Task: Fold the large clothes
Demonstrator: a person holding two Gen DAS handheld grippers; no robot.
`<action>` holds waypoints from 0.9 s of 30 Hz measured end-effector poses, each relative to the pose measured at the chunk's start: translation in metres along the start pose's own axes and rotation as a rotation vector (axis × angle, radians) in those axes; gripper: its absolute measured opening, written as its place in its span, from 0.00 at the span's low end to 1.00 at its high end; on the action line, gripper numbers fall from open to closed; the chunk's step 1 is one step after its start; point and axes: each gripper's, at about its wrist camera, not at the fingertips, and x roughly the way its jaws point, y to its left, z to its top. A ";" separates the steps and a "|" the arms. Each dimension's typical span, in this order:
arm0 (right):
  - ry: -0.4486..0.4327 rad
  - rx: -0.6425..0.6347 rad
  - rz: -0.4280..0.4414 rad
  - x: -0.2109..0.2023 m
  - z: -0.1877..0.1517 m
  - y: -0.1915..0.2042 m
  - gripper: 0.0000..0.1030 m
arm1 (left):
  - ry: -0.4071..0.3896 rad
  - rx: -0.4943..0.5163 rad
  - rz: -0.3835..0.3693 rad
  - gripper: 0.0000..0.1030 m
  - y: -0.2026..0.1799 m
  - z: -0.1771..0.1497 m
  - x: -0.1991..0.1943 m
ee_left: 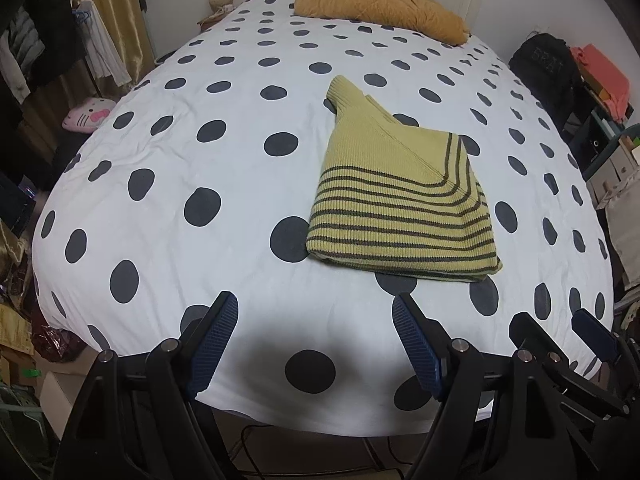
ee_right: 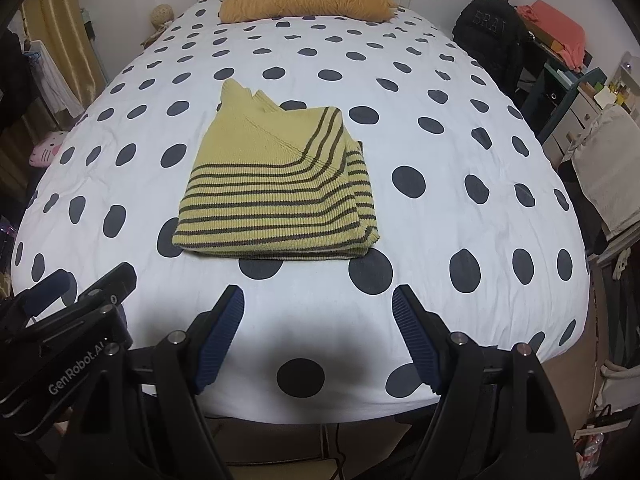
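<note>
A yellow-green knitted sweater with dark stripes (ee_left: pixel 400 200) lies folded into a compact pile on the white, dark-dotted bed cover (ee_left: pixel 200 152). It also shows in the right wrist view (ee_right: pixel 276 196). My left gripper (ee_left: pixel 316 312) is open and empty, hovering over the near edge of the bed, short of the sweater. My right gripper (ee_right: pixel 318 304) is open and empty too, at the near edge, just in front of the sweater. The right gripper shows at the lower right of the left wrist view (ee_left: pixel 560 332), and the left gripper at the lower left of the right wrist view (ee_right: pixel 80 284).
An orange-yellow rolled blanket (ee_right: pixel 304 0) lies at the head of the bed. A black backpack (ee_right: pixel 492 28) and shelves with coral cloth (ee_right: pixel 556 28) stand to the right. Hanging clothes (ee_left: pixel 40 48) and a pink plush (ee_left: pixel 86 114) are on the left.
</note>
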 end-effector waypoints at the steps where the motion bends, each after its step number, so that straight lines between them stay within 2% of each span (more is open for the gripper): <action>1: 0.001 0.000 -0.001 0.000 0.000 0.000 0.75 | 0.000 0.002 -0.001 0.78 0.000 0.000 0.000; 27: 0.002 -0.002 -0.018 -0.007 -0.002 -0.011 0.76 | 0.002 0.002 -0.011 0.80 0.007 -0.003 -0.007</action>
